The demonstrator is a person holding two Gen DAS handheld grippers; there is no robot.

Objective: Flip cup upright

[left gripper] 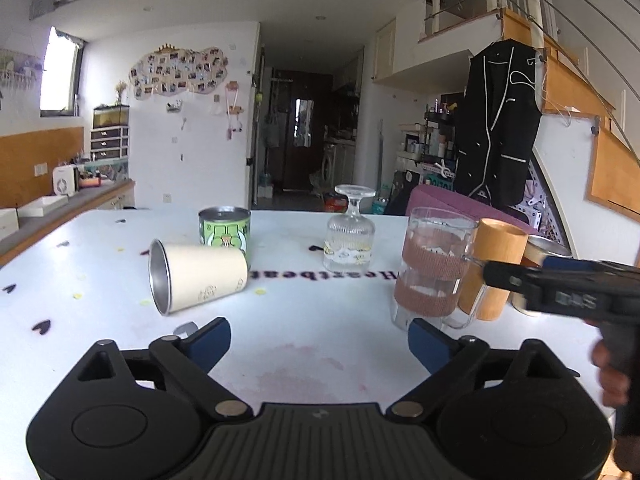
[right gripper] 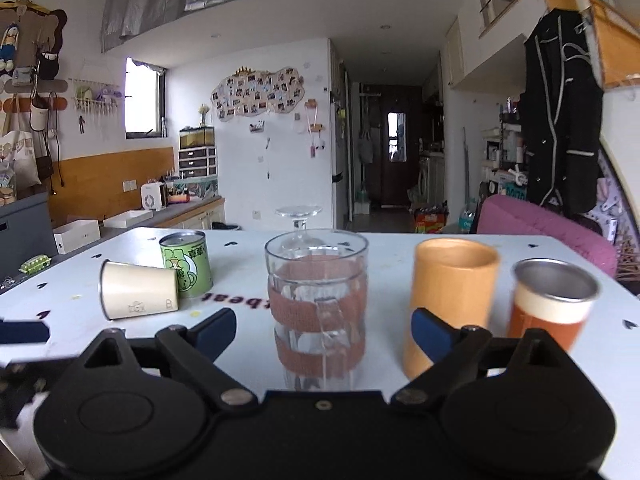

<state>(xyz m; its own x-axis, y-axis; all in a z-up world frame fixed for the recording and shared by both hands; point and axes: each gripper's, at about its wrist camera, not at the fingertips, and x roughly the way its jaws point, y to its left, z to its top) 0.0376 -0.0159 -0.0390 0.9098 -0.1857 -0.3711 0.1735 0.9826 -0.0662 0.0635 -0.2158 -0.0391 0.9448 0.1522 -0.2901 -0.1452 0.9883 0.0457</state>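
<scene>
A cream metal cup (left gripper: 198, 276) lies on its side on the white table (left gripper: 304, 344), mouth toward the near left; it also shows in the right wrist view (right gripper: 138, 290). A stemmed glass (left gripper: 350, 236) stands upside down farther back. My left gripper (left gripper: 320, 344) is open and empty, low over the table, short of the cream cup. My right gripper (right gripper: 324, 332) is open, its jaws on either side of an upright glass mug with brown bands (right gripper: 318, 308), not touching it. The right gripper's body (left gripper: 560, 292) shows in the left wrist view.
A green can (left gripper: 226, 232) stands upside down just behind the cream cup. An upright tan cup (right gripper: 450, 304) and an upright orange-and-white metal cup (right gripper: 552, 304) stand right of the mug. A pink sofa (right gripper: 548, 232) lies beyond the table's far right edge.
</scene>
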